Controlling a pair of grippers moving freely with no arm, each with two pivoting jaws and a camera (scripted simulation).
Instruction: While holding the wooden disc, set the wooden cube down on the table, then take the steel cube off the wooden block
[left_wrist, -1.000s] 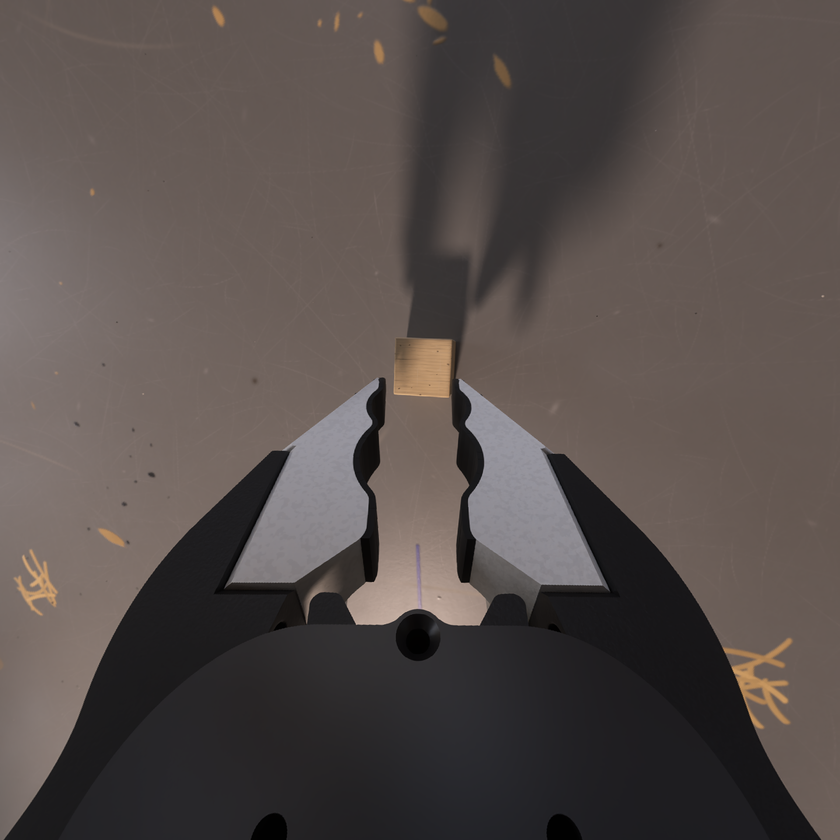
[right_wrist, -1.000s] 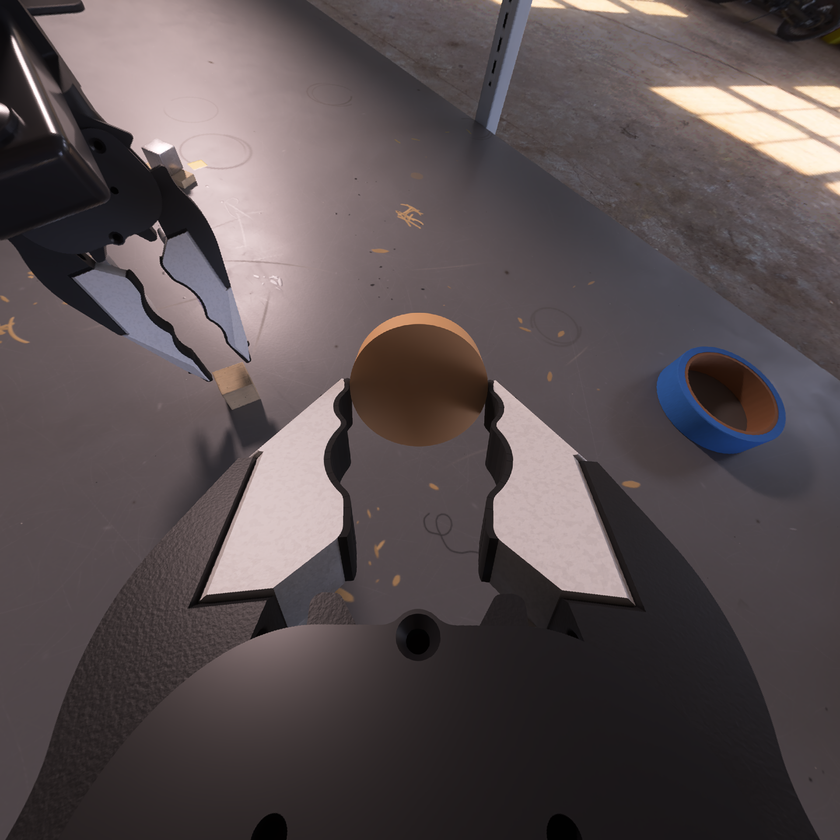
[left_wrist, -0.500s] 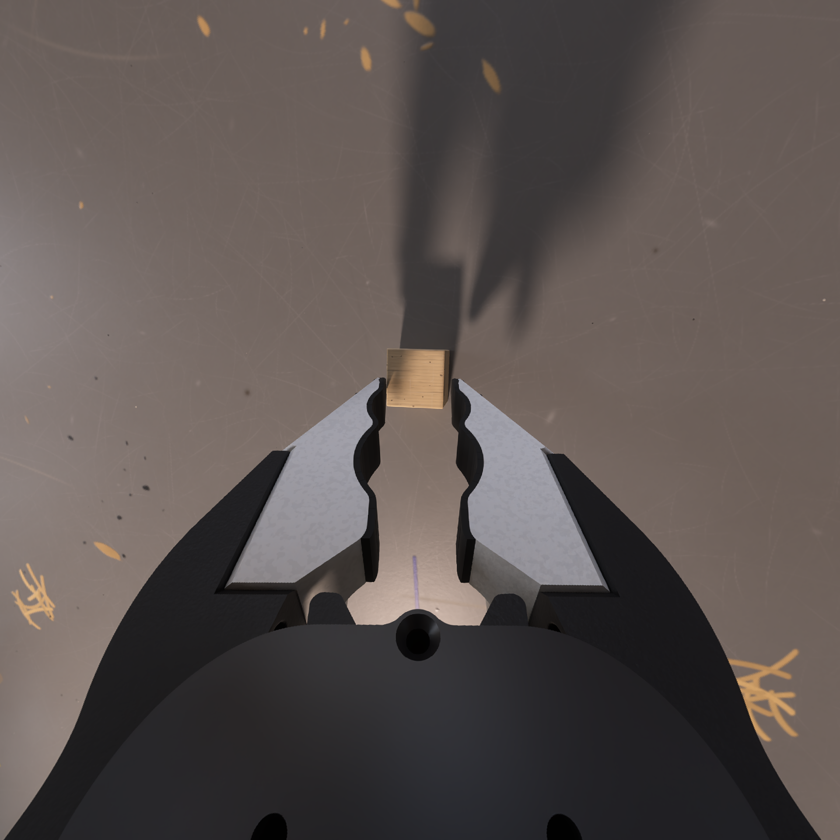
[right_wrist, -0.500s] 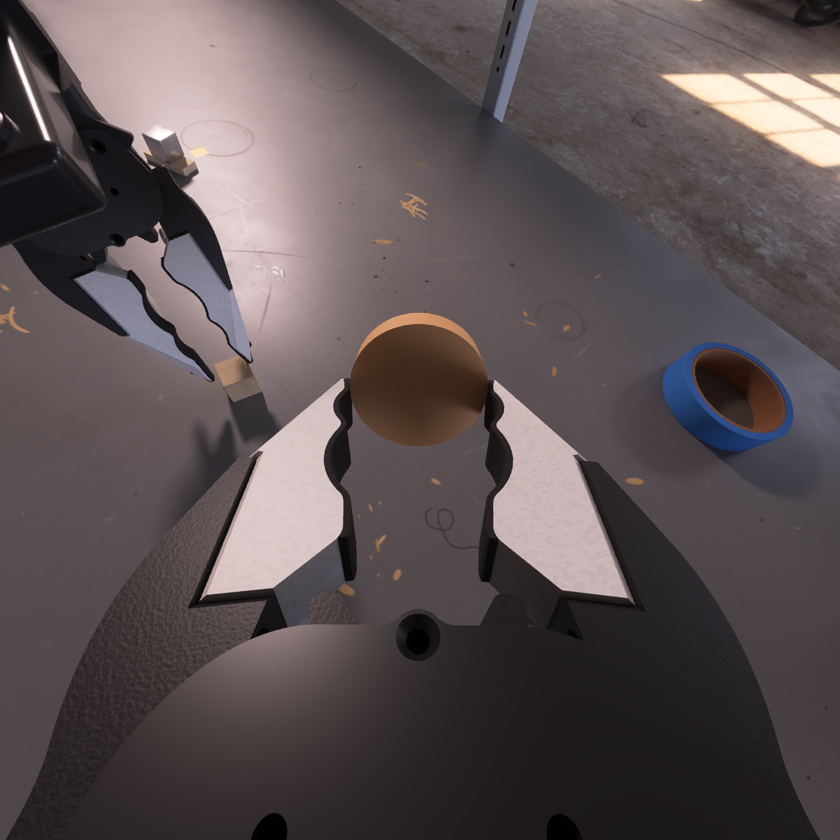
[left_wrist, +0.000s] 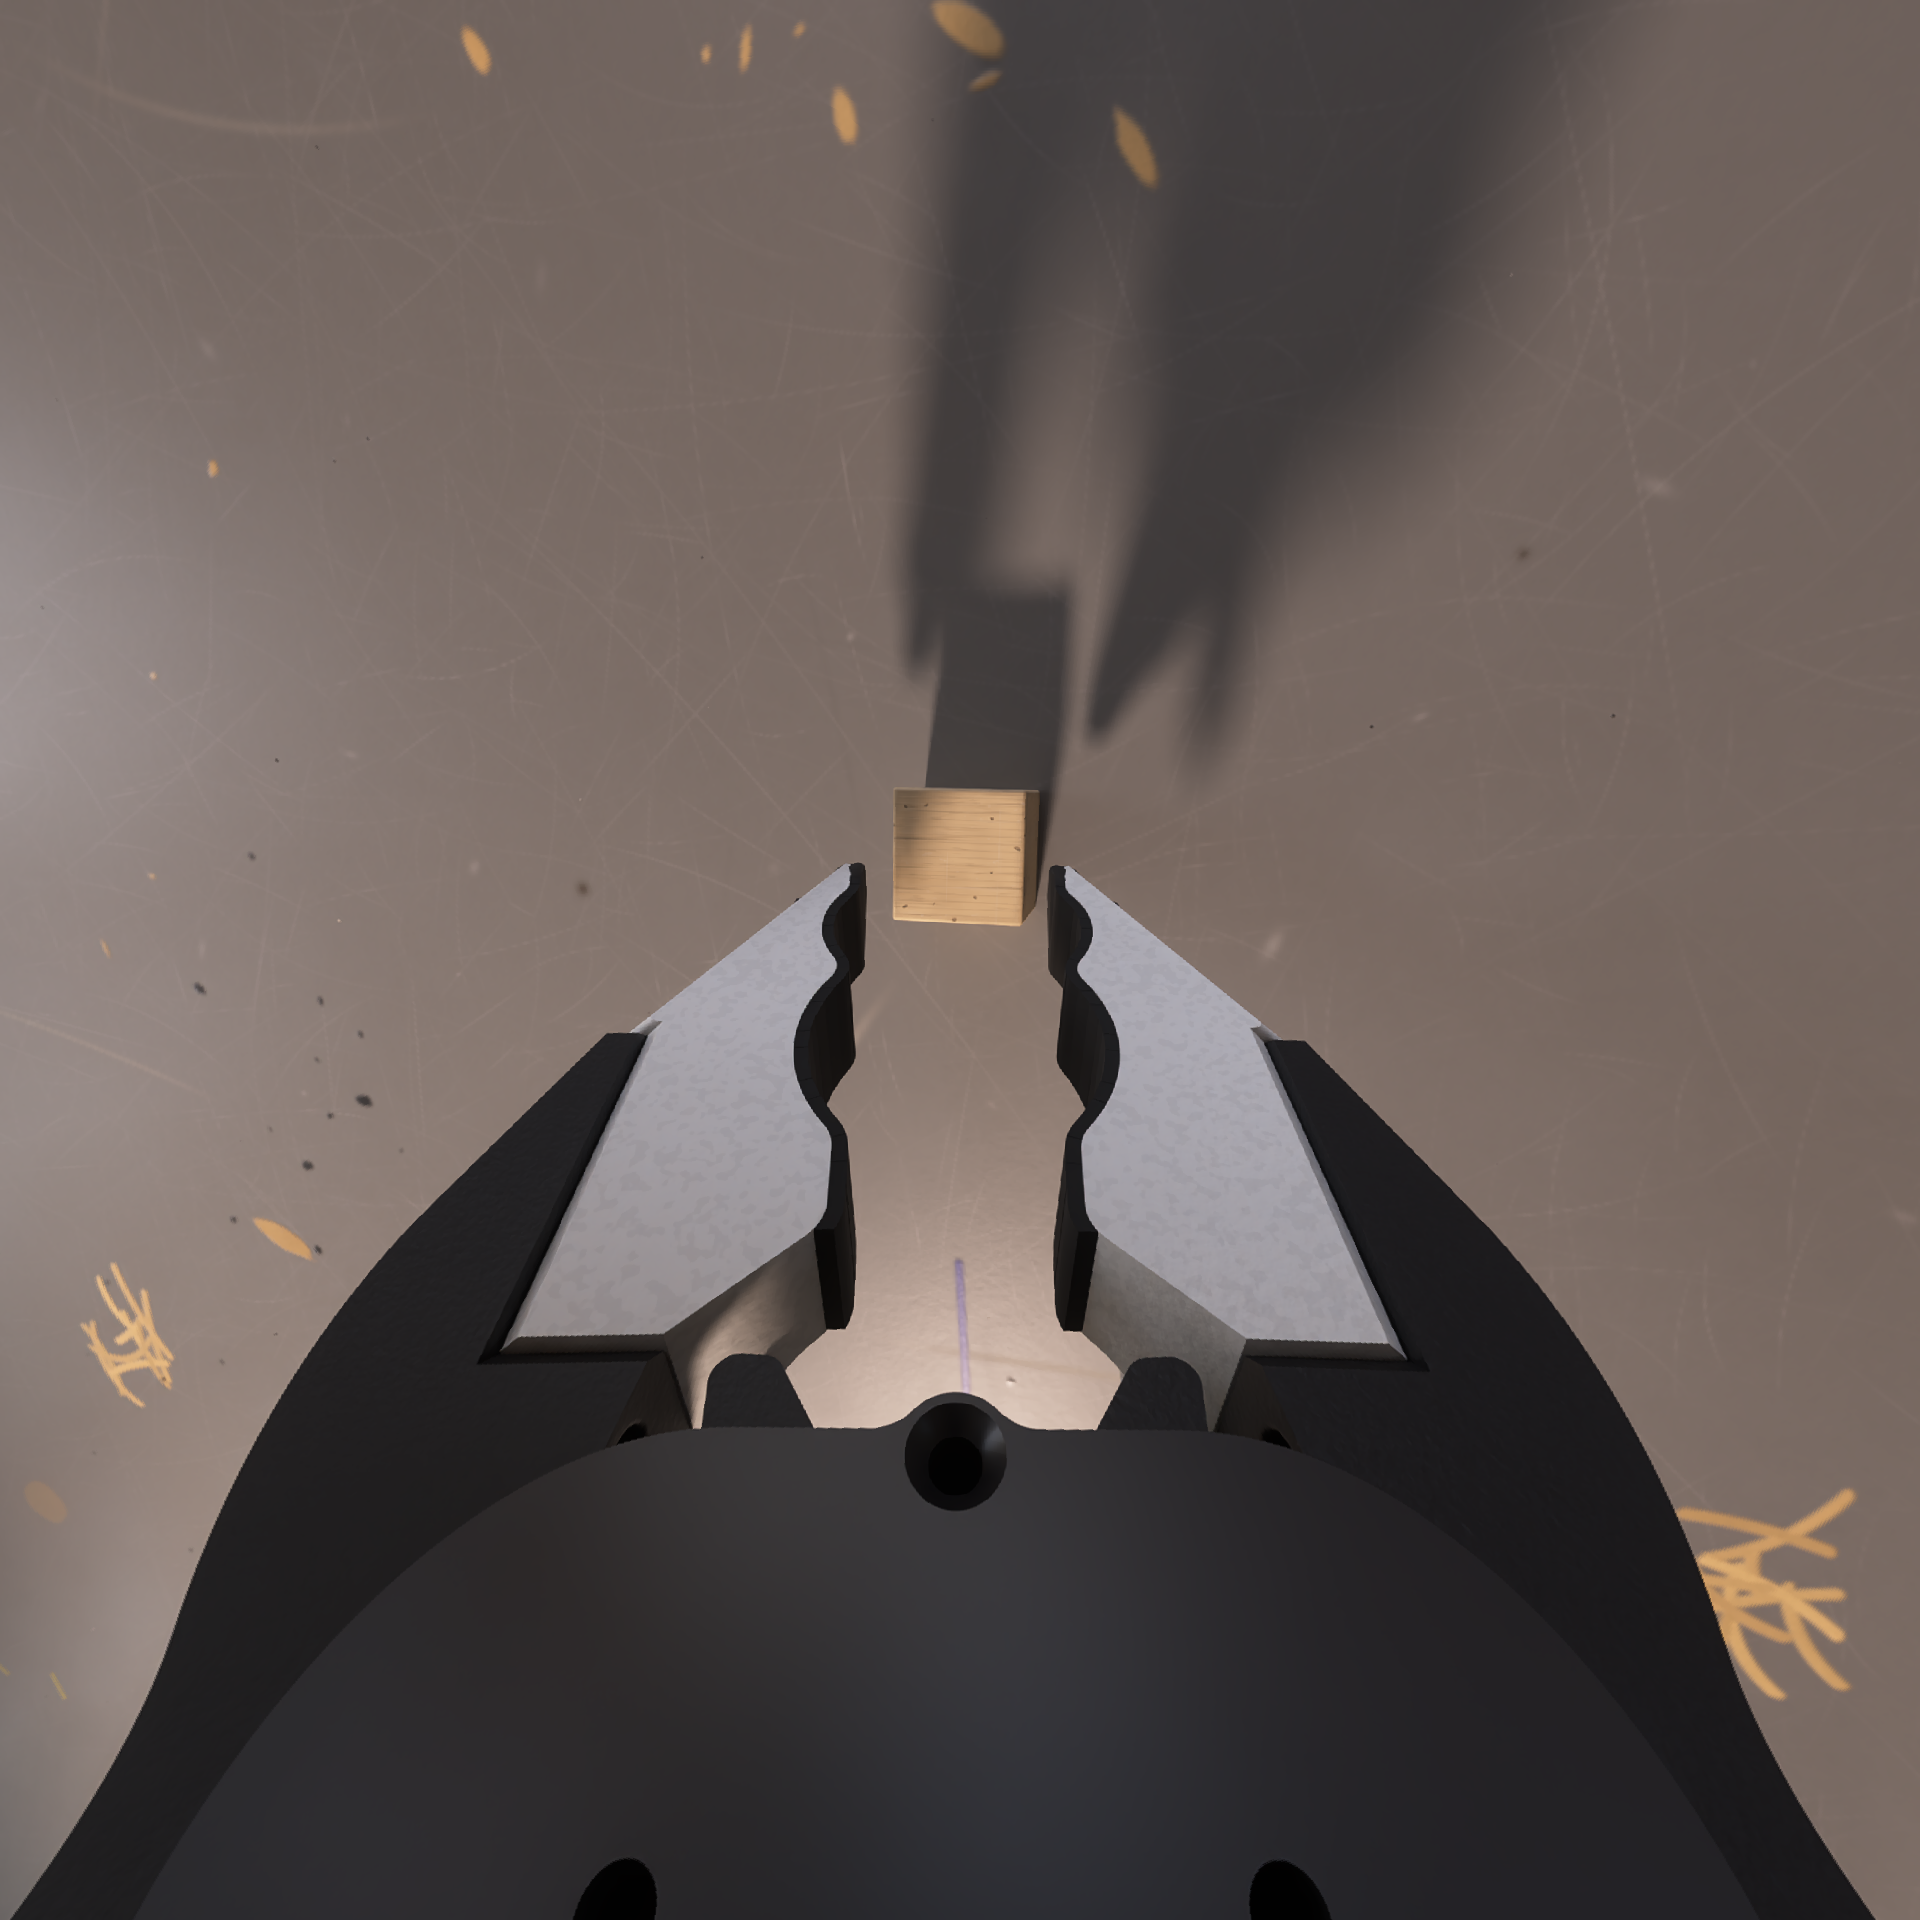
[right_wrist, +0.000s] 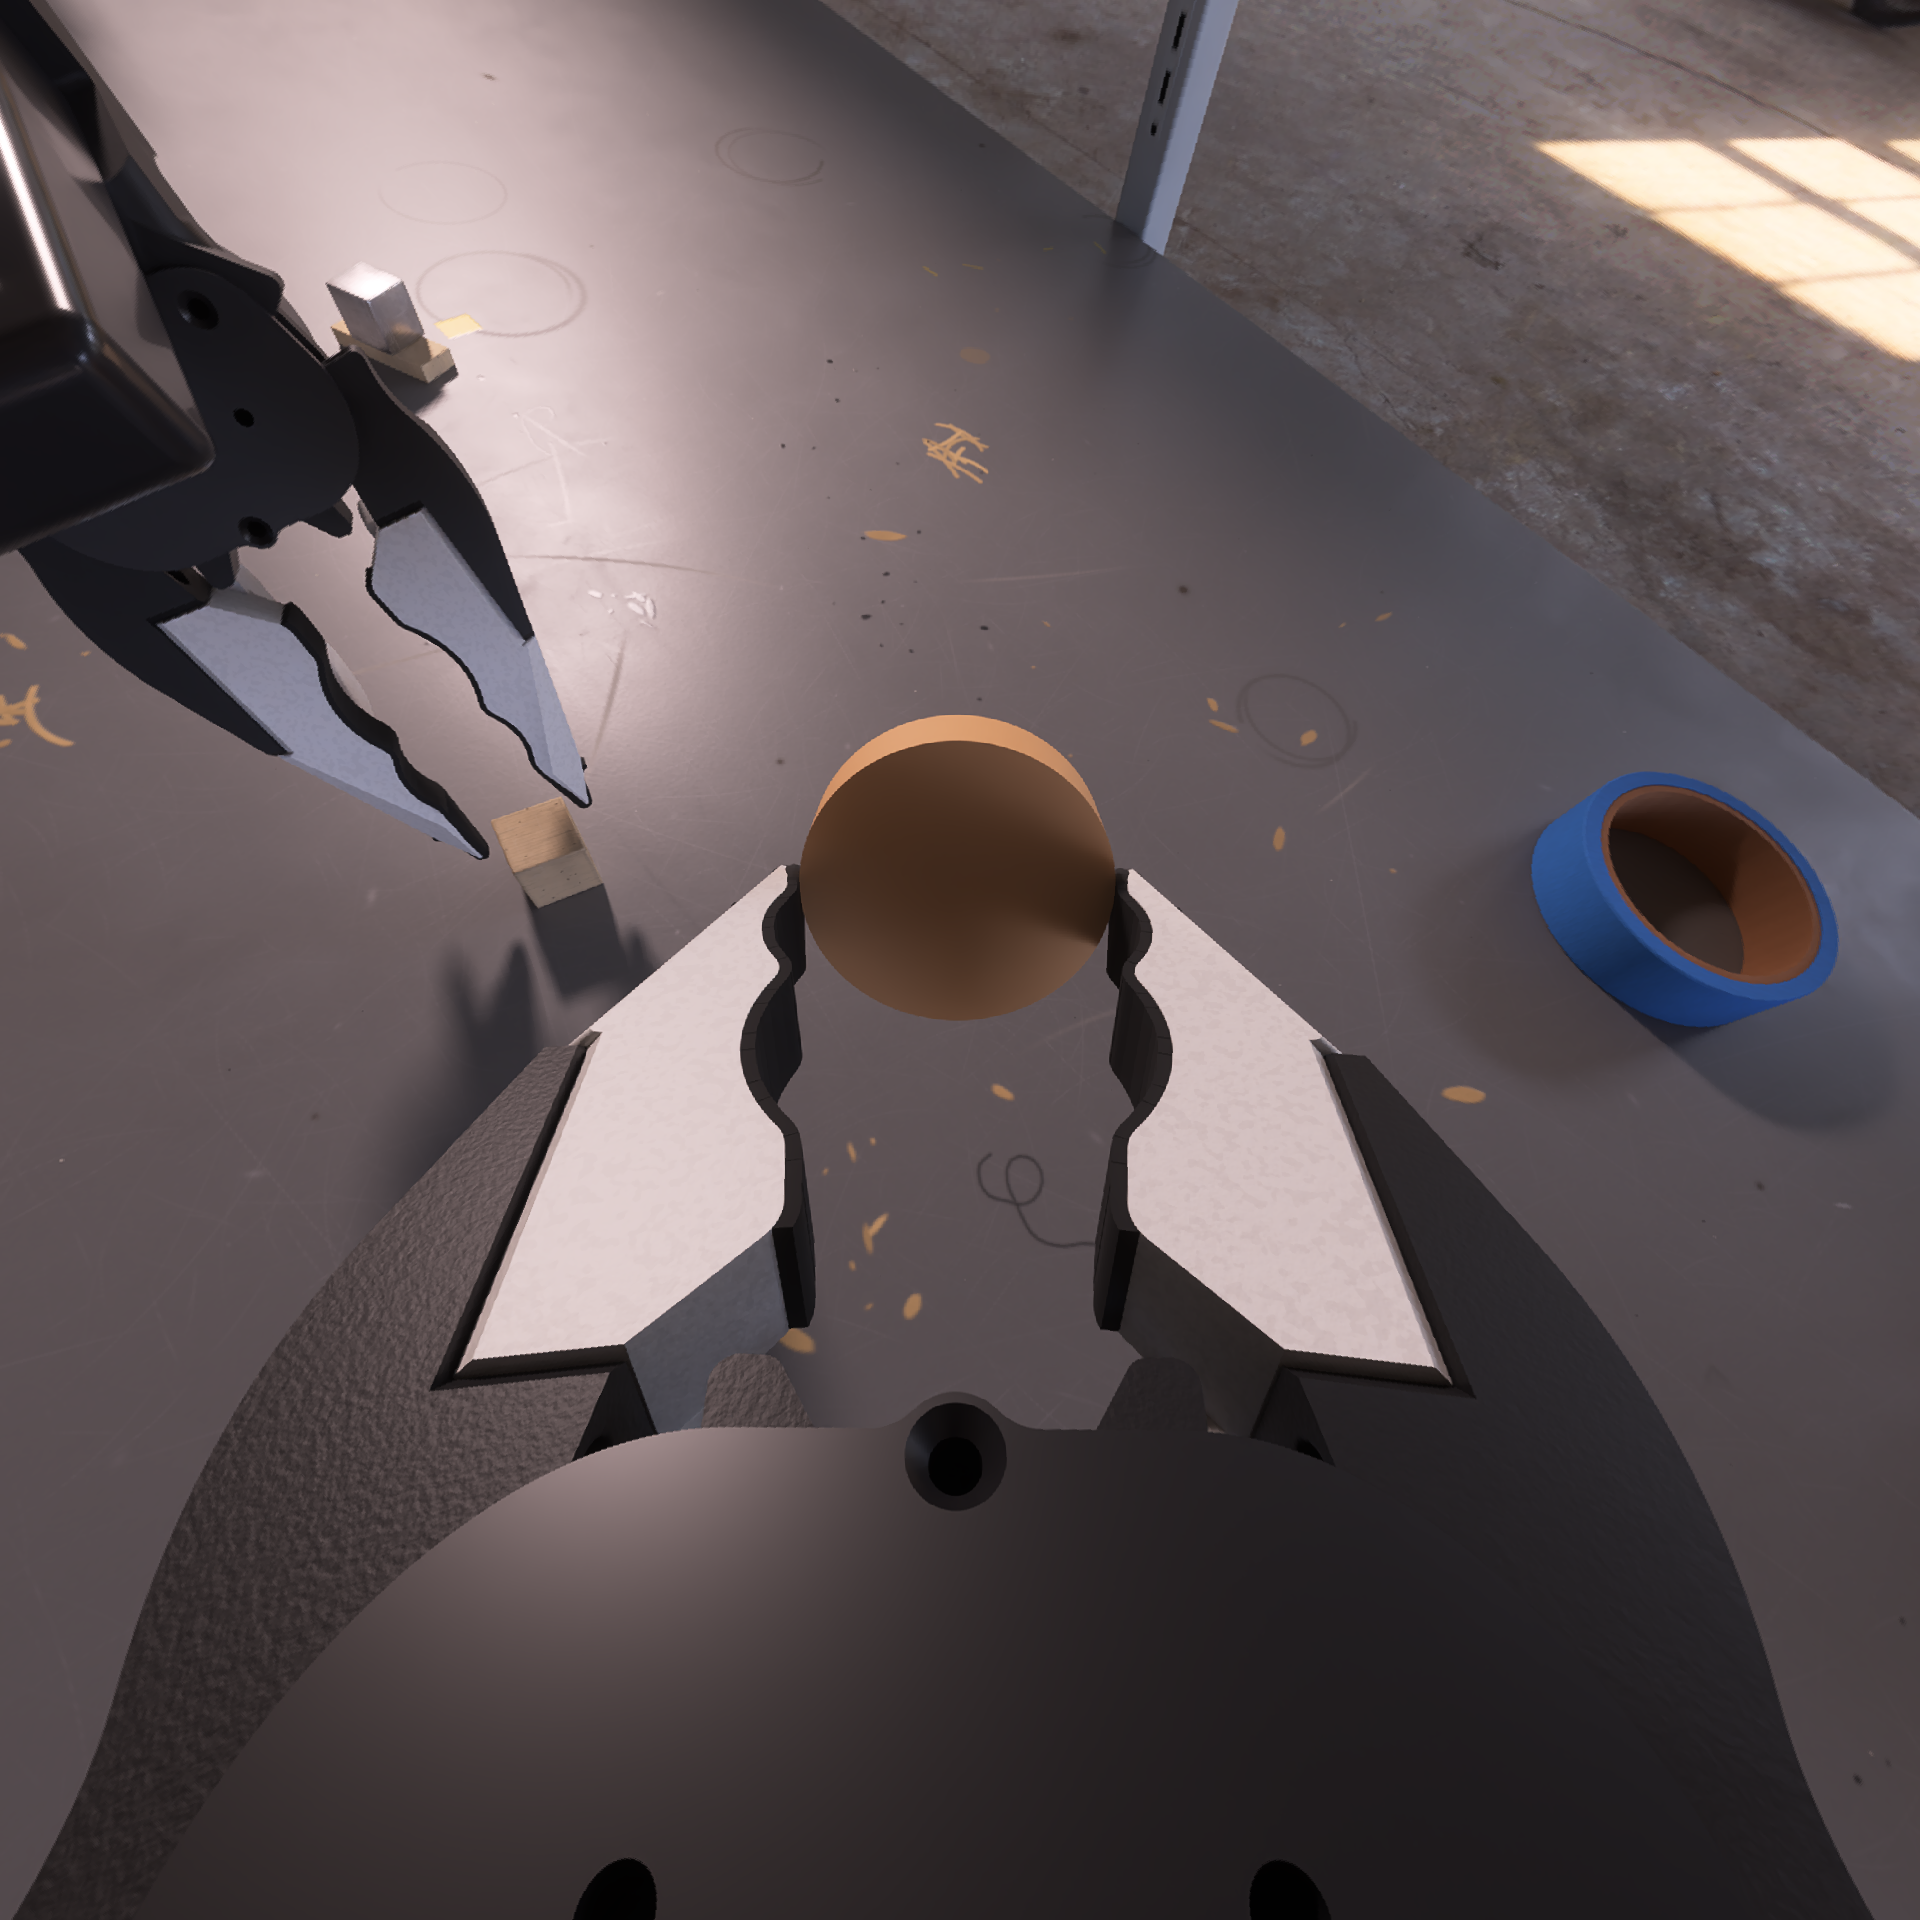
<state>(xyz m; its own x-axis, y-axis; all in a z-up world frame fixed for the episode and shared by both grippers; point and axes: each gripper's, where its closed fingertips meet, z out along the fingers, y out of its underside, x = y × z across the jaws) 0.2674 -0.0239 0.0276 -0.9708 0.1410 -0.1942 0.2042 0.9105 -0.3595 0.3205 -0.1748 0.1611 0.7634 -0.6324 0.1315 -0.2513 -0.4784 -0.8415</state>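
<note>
The small wooden cube rests on the dark table, just beyond my left gripper, whose jaws stand open with a gap on each side of the cube. In the right wrist view the cube lies below the left gripper, which hangs above it. My right gripper is shut on the round wooden disc, held above the table. The steel cube sits on a flat wooden block at the far left, behind the left gripper.
A blue tape roll lies on the table at the right. The table's far edge runs diagonally, with a grey post and concrete floor beyond. Wood shavings are scattered on the table.
The left gripper's jaws have widened and it has lifted off the wooden cube, which stays on the table. The right gripper has shifted slightly with the disc; more of the steel cube shows.
</note>
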